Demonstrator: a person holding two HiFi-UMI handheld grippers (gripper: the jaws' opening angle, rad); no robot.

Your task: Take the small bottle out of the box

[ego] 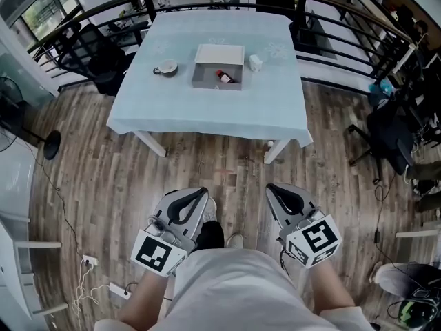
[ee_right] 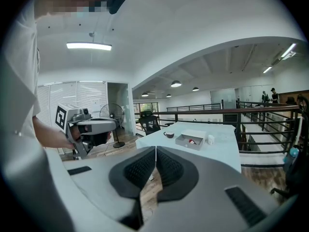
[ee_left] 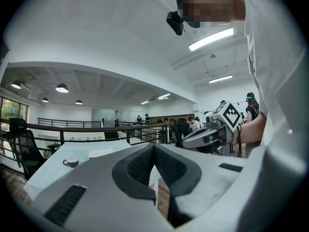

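Left tool (ego: 202, 192) and right tool (ego: 271, 187) sit closed, empty (lower frame); small bottle (ego: 225, 76) lies in the box (ego: 218, 54), upper centre.

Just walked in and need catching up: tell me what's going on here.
A person stands back from the table, holding the left tongs and right tongs, both shut and empty. On the table an open box holds the bottle, with a cup to its left and a white jar to its right. Nothing has been touched yet.
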